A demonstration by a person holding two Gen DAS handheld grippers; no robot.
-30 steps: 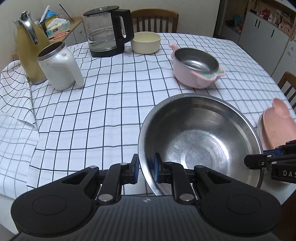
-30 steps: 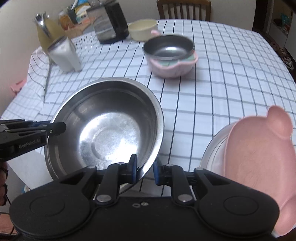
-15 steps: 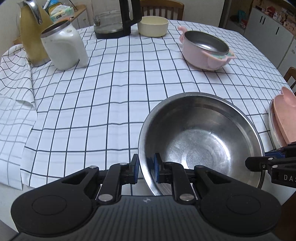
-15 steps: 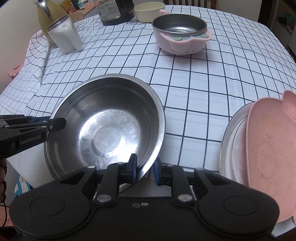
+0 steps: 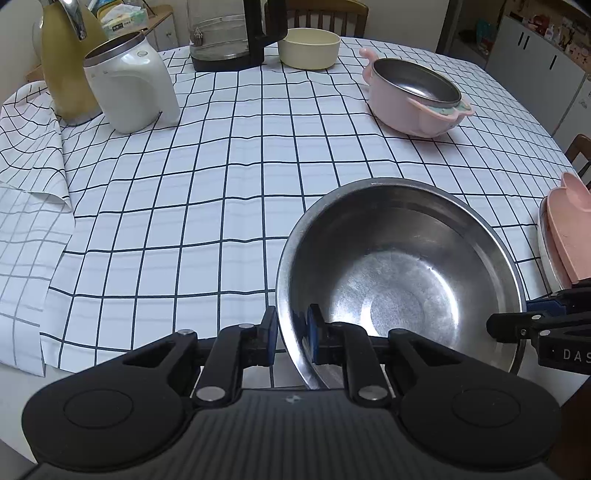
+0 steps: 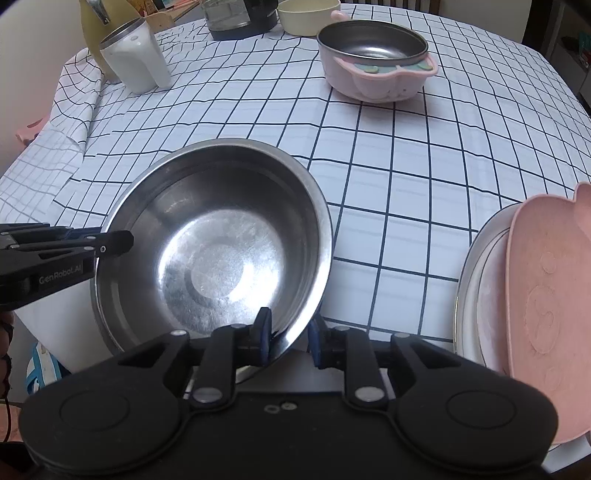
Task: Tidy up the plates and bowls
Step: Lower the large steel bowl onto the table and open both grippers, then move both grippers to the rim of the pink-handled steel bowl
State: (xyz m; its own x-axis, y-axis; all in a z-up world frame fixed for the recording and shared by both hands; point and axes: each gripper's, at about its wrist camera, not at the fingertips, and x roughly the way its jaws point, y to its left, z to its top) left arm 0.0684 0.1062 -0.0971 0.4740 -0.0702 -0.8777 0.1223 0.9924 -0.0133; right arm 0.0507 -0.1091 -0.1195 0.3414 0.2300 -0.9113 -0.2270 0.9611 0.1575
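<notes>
A large steel bowl (image 5: 399,280) (image 6: 221,251) sits at the near edge of the checked table. My left gripper (image 5: 291,328) is shut on its near-left rim, one pad inside and one outside. It shows from the side in the right wrist view, left gripper (image 6: 118,240). My right gripper (image 6: 289,334) straddles the near-right rim and its jaws are opening; the outer pad stands just off the wall. A pink plate (image 6: 546,295) lies on a white plate (image 6: 476,266) to the right. A pink bowl with a steel liner (image 5: 413,96) and a cream bowl (image 5: 308,48) stand farther back.
At the back left stand a white jug (image 5: 129,85), a yellow thermos (image 5: 66,62) and a glass kettle (image 5: 229,33). The checked tablecloth (image 5: 221,184) hangs in folds over the left edge. Chairs and cabinets stand beyond the table.
Both grippers and the steel bowl have come down toward the table. The right gripper's pads stand slightly wider apart around the rim.
</notes>
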